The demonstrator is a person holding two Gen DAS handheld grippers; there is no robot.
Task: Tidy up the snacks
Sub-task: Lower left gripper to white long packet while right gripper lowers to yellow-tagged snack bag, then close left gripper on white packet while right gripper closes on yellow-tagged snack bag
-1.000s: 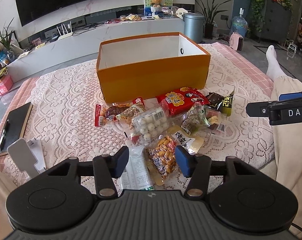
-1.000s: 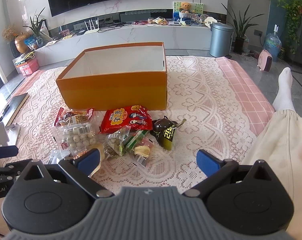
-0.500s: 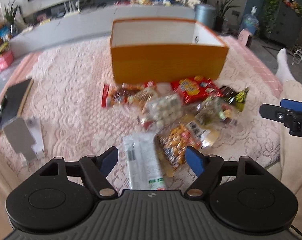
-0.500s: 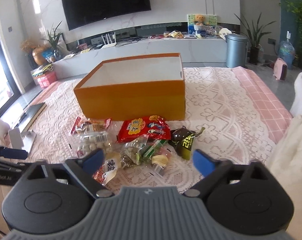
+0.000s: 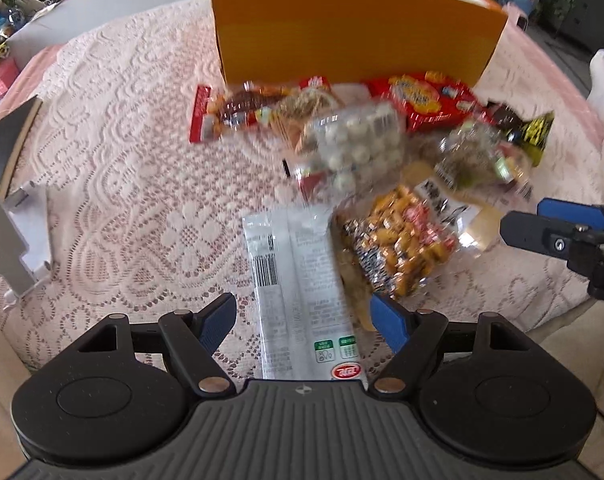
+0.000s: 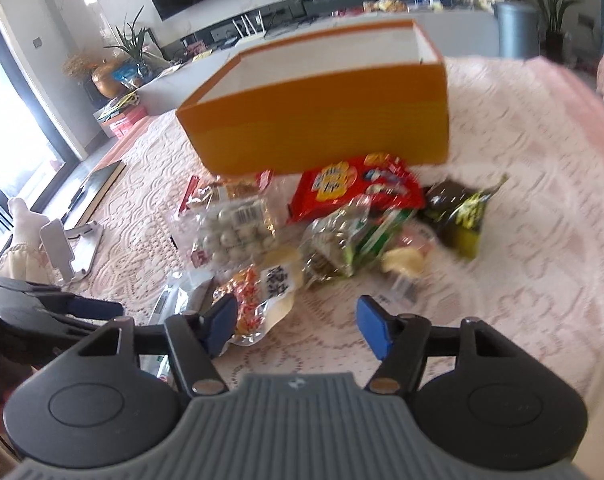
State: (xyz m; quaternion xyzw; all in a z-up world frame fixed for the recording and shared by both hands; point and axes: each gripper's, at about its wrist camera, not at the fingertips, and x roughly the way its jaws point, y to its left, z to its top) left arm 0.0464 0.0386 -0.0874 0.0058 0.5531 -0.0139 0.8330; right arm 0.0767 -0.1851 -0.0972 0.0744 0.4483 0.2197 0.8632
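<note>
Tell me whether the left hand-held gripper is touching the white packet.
Apart. In the left wrist view the white packet lies between the open fingers of the left hand-held gripper, with lace showing on both sides.

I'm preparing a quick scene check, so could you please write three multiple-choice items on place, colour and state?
1. Where does the white packet lie?
A. between the left gripper's open fingers
B. inside the box
C. on the notebook

2. What colour is the box outside?
A. blue
B. orange
C. green

3. How is the right gripper?
A. shut on a snack
B. open, holding nothing
C. out of view

A: the packet runs between the blue pads.
B: the outer walls are orange.
B: its pads stand apart over the lace cloth.
</note>
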